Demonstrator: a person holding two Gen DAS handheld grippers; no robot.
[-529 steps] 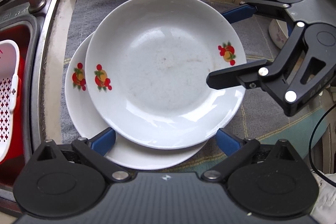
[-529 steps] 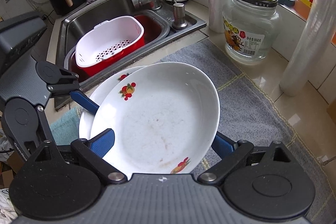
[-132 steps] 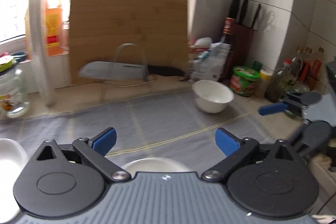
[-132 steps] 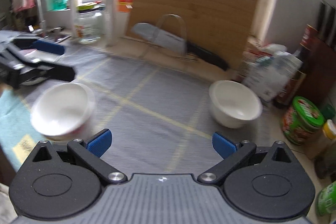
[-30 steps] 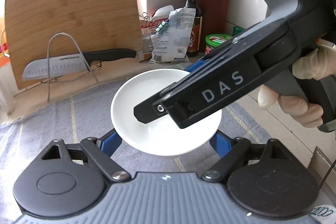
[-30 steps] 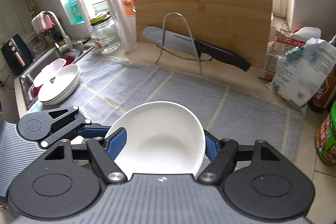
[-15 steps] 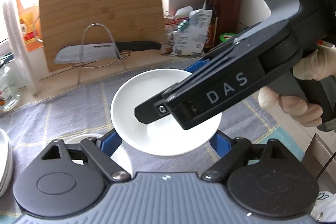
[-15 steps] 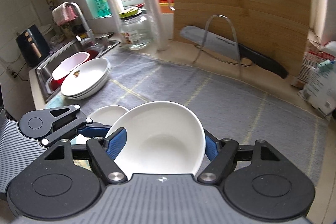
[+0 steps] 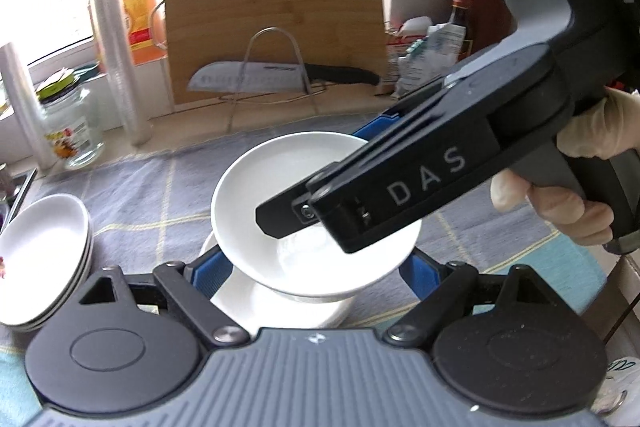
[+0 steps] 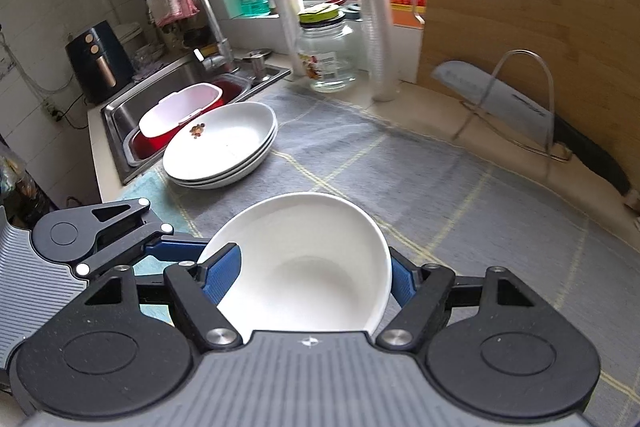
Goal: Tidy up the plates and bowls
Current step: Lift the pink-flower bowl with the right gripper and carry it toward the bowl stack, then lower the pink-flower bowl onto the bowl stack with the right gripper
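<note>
R gripper [image 10: 310, 273] is clamped on a white bowl [image 10: 304, 267], blue pads [image 10: 222, 269] tight on either side of the rim. L gripper [image 9: 316, 271] grips the same bowl [image 9: 256, 195] from the other side, its pads [image 9: 210, 273] against the lower rim. Bowl is up in the air, tilted, betw both grippers. In the L view a 2nd bowl [image 9: 256, 307] sits on the mat right under it; whether the two touch can't be told. R gripper body [image 9: 420, 179] crosses over the bowl in that view, w/ a gloved hand [image 9: 560, 195] on its handle.

Further out: grey mat [image 10: 400, 163] w/ yellow lines covers the counter. Plate stack [image 10: 224, 147] sits at the mat's sink end, next to the sink [image 10: 120, 107] holding a red-and-white basket [image 10: 180, 107]. Behind: jar [image 10: 328, 55], cutting board [image 10: 540, 19] leaning on the wall, knife [image 10: 520, 111] on a wire stand.
</note>
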